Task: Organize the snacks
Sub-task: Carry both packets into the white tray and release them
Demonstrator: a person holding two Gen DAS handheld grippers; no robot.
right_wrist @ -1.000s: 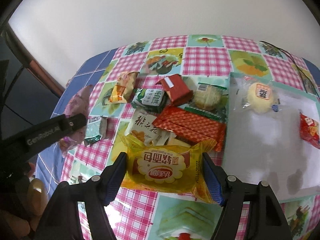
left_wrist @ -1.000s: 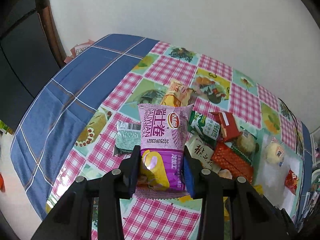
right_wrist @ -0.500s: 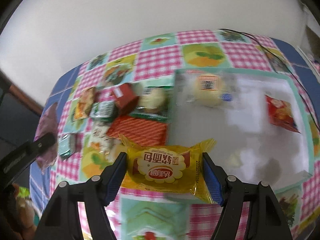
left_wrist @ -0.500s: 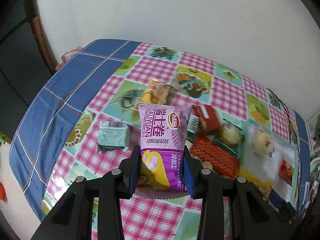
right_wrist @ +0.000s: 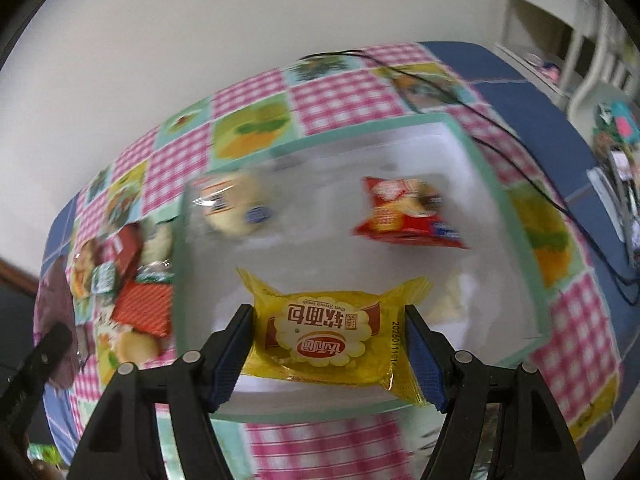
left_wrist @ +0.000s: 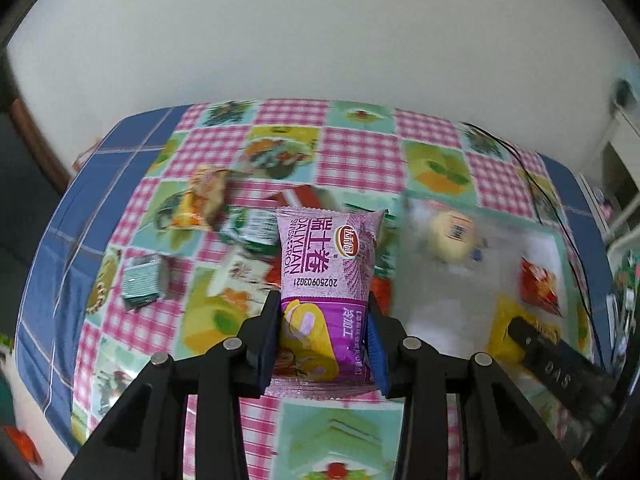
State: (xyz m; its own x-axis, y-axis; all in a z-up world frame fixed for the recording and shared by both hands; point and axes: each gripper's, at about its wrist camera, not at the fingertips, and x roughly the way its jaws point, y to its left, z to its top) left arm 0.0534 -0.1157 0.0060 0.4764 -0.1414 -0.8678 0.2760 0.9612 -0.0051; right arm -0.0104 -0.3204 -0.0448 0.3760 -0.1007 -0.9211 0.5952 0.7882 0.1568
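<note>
My left gripper [left_wrist: 322, 336] is shut on a purple Swiss-roll packet [left_wrist: 326, 276] and holds it above the checked tablecloth, left of the white tray [left_wrist: 448, 316]. My right gripper [right_wrist: 330, 338] is shut on a yellow soft-bread packet [right_wrist: 332, 332] and holds it over the white tray [right_wrist: 440, 168]. In the tray lie a round bun in clear wrap [right_wrist: 232, 210] and a red chip bag [right_wrist: 404, 212]. The right gripper with its yellow packet also shows in the left wrist view [left_wrist: 516, 328].
A pile of loose snacks lies left of the tray: an orange packet [left_wrist: 202, 196], green packets [left_wrist: 142, 280], a red wafer pack [right_wrist: 142, 304]. A black cable [right_wrist: 460, 96] runs across the table's far right. A white wall stands behind.
Both grippers have swung to the right with their packets. The right gripper now hangs over the tray instead of the snack pile. The left gripper has come closer to the tray.
</note>
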